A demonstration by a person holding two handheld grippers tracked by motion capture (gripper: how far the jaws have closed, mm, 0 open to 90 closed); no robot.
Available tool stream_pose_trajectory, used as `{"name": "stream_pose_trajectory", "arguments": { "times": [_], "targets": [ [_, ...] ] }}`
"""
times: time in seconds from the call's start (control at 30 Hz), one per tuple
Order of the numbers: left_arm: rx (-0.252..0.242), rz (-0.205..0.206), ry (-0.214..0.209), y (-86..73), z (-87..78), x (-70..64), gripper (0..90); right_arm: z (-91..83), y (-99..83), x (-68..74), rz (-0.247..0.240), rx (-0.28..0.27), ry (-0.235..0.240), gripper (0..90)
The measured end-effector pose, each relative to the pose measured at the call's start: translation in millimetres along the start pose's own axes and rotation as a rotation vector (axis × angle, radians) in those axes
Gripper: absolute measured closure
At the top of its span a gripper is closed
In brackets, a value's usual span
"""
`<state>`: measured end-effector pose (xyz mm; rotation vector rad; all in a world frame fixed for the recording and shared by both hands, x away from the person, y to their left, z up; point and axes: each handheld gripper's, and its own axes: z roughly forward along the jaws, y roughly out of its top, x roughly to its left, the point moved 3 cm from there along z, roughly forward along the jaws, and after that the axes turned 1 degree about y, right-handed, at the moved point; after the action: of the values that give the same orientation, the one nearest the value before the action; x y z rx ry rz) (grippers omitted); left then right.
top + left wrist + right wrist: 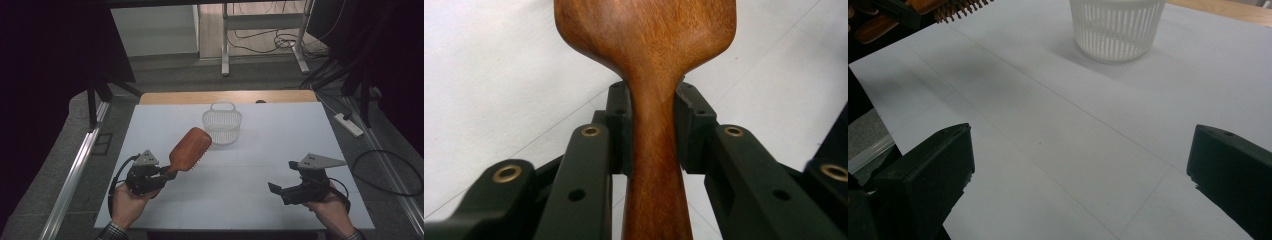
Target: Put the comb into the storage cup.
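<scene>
A brown wooden hairbrush (190, 149) is held above the white table, its head tilted up toward the basket and its bristles facing down. My left gripper (167, 175) is shut on its handle (654, 150), with both black pads pressed against the neck. A white slotted plastic basket (222, 125) with a handle stands upright at the table's far middle, and its lower wall is seen ahead (1118, 30). My right gripper (280, 186) hovers over the near right of the table, open, with nothing between its jaws. The brush's bristles (960, 7) show at the upper left of the right gripper view.
The white table top (280, 145) has a wooden strip (200, 96) along its far edge. A white power strip (349, 124) and cables lie on the floor to the right. Metal desk legs (225, 45) stand beyond the table.
</scene>
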<state>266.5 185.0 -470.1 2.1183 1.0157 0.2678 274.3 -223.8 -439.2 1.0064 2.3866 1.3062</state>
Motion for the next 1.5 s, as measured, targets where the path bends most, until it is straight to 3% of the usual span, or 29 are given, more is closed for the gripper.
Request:
{"name": "stream_pose_trajectory", "arguments": {
  "times": [0.83,1.3,1.5],
  "targets": [
    [-0.048,0.05,-0.05,14.5,5.8,-14.9,71.4,45.7,29.1,9.0,0.161,-0.044,0.177,0.0],
    [-0.061,0.07,-0.074,19.0,11.9,-24.3,71.4,67.8,43.8,17.3,0.189,-0.051,0.222,0.0],
    [-0.068,0.082,-0.089,22.8,16.3,-30.4,71.4,75.5,50.9,22.4,0.176,-0.037,0.235,0.0]
  ]
}}
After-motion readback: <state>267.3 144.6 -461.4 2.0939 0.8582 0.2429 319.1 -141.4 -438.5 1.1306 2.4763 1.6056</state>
